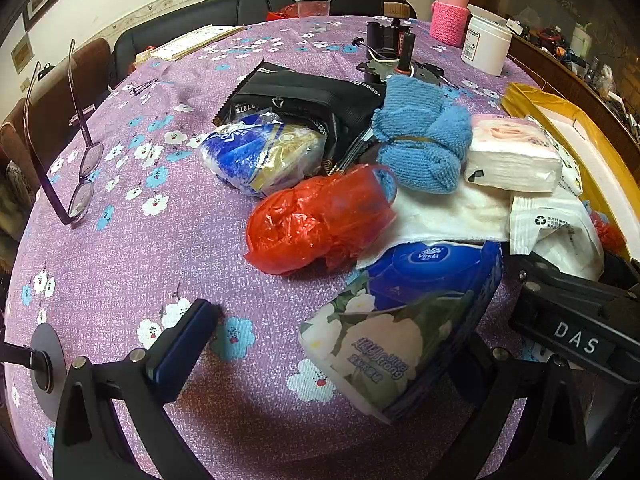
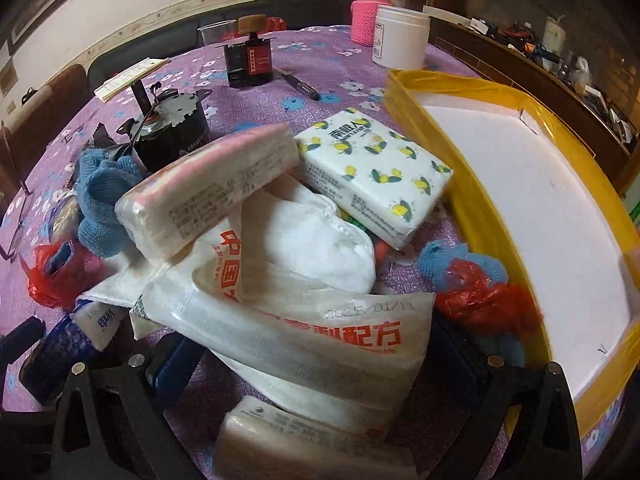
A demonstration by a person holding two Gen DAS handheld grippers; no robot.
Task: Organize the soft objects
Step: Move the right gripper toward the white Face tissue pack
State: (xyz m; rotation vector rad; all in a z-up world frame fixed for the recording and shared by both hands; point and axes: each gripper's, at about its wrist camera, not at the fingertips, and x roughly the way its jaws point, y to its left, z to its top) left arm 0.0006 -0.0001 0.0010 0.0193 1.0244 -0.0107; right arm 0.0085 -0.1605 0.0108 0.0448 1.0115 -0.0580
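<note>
My left tongs (image 1: 320,360) stand open around the blue floral tissue pack (image 1: 400,320), which lies on the purple flowered bench (image 1: 160,248); the right finger is mostly hidden behind the pack, so I cannot tell whether it touches. My right tongs (image 2: 320,364) straddle a white plastic packet with orange characters (image 2: 320,336), though both fingertips are buried beneath it and I cannot tell whether they grip. A yellow-rimmed white tray (image 2: 520,200) sits to the right, its far edge cut off. A red plastic bag (image 1: 316,220) lies crumpled beside a blue knitted cloth (image 1: 420,136).
</note>
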